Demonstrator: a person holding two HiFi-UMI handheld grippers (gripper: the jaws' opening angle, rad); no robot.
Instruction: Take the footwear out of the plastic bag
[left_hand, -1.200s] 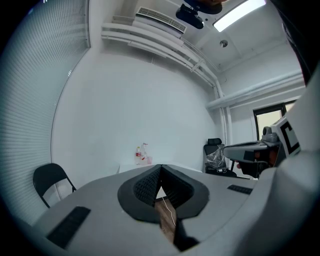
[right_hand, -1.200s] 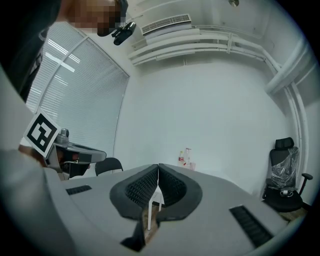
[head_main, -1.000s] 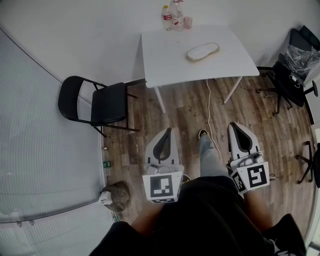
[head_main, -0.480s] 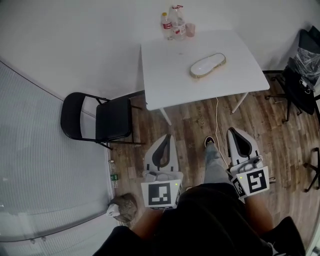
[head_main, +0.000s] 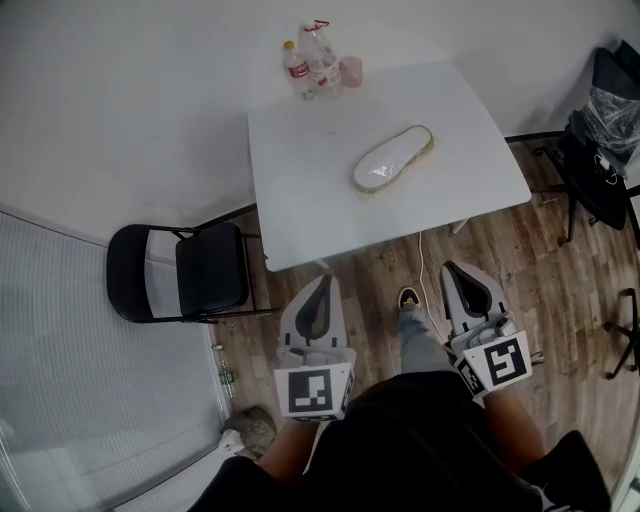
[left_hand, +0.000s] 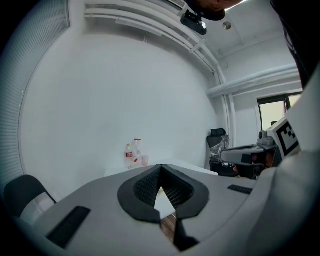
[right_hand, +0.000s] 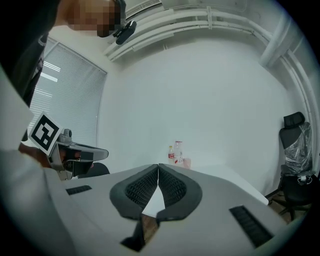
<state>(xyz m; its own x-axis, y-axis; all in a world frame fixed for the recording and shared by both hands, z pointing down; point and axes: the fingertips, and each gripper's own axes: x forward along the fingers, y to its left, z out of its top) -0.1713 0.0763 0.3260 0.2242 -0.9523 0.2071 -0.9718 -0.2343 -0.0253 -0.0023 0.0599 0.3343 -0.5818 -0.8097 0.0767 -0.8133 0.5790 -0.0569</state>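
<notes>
One black folding chair (head_main: 180, 272) stands on the wood floor (head_main: 560, 260) at the left, just beside the near-left corner of the white surface (head_main: 300, 200). Its seat is bare.

Two tools are held low in front of the person, both pointing toward the surface and apart from it. The left tool (head_main: 326, 281) has its jaws pressed together at the tips, and its own view shows nothing between the dark ribbed pads (left_hand: 145, 186).

Two clear bottles (head_main: 308, 62) stand together at the far edge of the surface, with one pink cup (head_main: 350, 71) just to their right. What the bottles and the cup hold cannot be told.

One slipper (head_main: 392, 158), pale with a straw-coloured rim, lies near the middle of the surface, angled toward the far right. Glossy clear wrapping, apparently the plastic bag, covers it, so the footwear is inside it and well apart from both tools.

The right tool (head_main: 452, 267) is likewise closed tip to tip with nothing gripped. One shoe (head_main: 407, 297) of the person shows on the floor between the tools.

One black office chair (head_main: 596, 160) stands at the far right, with crumpled clear plastic (head_main: 612, 106) on its back.
</notes>
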